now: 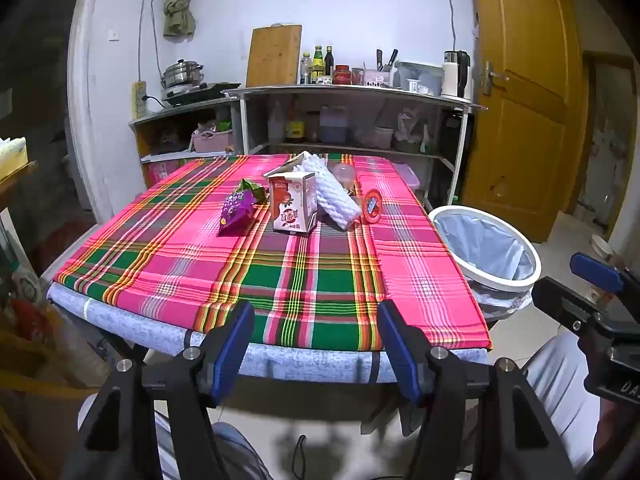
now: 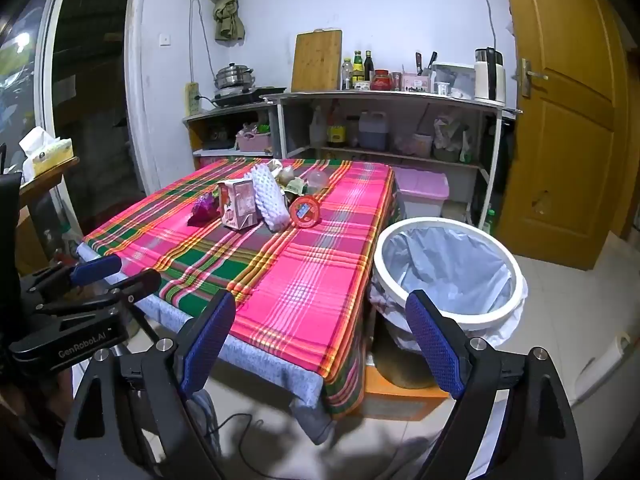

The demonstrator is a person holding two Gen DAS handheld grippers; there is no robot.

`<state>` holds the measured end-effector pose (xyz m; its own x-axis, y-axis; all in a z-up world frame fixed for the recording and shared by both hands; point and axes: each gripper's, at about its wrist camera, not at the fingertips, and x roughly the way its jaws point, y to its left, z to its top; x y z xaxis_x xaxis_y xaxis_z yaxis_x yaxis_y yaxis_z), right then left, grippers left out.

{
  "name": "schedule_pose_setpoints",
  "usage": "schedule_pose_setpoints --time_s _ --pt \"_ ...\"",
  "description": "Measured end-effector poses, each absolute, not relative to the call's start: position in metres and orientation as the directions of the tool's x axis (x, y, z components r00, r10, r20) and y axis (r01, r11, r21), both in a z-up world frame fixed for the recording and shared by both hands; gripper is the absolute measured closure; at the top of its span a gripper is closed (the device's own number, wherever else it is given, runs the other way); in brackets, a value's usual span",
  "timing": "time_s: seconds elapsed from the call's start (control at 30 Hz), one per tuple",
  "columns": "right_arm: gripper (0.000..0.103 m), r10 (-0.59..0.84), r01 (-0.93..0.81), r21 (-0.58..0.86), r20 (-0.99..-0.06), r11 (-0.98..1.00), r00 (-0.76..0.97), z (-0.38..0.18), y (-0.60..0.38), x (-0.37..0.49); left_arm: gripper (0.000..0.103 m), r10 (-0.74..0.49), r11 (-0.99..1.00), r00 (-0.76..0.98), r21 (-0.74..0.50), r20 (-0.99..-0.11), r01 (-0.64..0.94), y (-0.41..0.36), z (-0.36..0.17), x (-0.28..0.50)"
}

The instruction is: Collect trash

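A low table (image 1: 420, 280) is covered by a pink, green and yellow plaid cloth, with a grey-blue layer showing under its near edge. It stands on a pale tiled floor (image 2: 580, 320) in a kitchen with a white wall.

At the far left of the right wrist view, a tissue box (image 2: 48, 152) is seen on a wooden stand. Behind the table a grey shelf unit (image 1: 352, 90) is set against the wall; from left to right it carries a steel pot (image 1: 184, 74), an upright wooden cutting board (image 1: 274, 56), bottles and jars, knives and a white kettle (image 1: 454, 74). A pink-lidded box (image 2: 424, 192) is seen on the floor beside the shelf, and a yellow wooden door (image 1: 524, 92) closes the right side.

The trash is gathered on the far half of the table: a purple snack bag (image 1: 238, 210), just right of it a red-and-white drink carton (image 1: 294, 208), a white foam net sleeve (image 1: 330, 194) leaning against the carton, a clear plastic cup (image 1: 344, 174) behind, and a red round lid (image 1: 372, 210) standing on edge.

Off the table's right side, a white-rimmed bin (image 2: 452, 276) lined with a pale bag is placed on the floor.

The left gripper (image 1: 316, 344) is held spread apart at the near table edge, nothing between its blue pads. The right gripper (image 2: 320, 340) is likewise released and unloaded, held over the table's near right corner beside the bin.
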<state>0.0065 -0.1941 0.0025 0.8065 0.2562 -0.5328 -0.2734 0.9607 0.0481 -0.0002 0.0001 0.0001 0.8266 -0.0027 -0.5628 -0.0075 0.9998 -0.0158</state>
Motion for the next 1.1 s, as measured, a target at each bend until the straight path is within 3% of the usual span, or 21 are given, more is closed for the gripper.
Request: schedule_pose_setpoints --time_s 1.1 --pt "0.016 0.254 -0.273 0.045 -0.534 0.961 0.806 0.002 -0.193 0.008 0.040 -0.001 1.000 0.821 -0.019 -0.570 -0.012 0.007 -0.001 0.001"
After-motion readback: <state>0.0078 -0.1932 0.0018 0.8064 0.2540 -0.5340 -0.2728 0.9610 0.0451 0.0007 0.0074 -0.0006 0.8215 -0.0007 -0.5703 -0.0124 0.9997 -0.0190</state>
